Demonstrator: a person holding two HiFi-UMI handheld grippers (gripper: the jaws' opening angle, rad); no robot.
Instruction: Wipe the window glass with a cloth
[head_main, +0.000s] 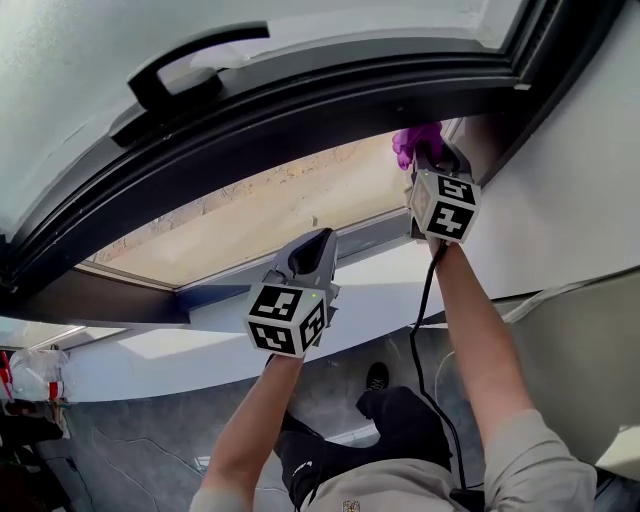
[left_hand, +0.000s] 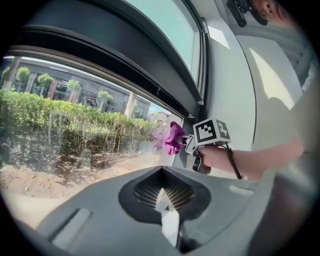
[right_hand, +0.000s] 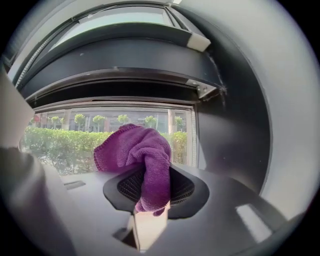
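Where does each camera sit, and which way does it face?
Head view: on the head, looking down past both forearms at left gripper, right gripper, window glass.
Left gripper view: on that gripper, facing glass and right gripper; own fingers together.
Right gripper view: on that gripper, facing glass; fingers clamp purple cloth.
Shared: cloth shows in all three.

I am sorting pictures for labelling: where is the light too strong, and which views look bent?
Head view: the scene through the window glass is washed out by sun, and the frame curves. Left gripper view: strong fisheye with black corners; pale streaks on the glass. Right gripper view: fisheye; the cloth in the right gripper is sharp, the frame above dark.
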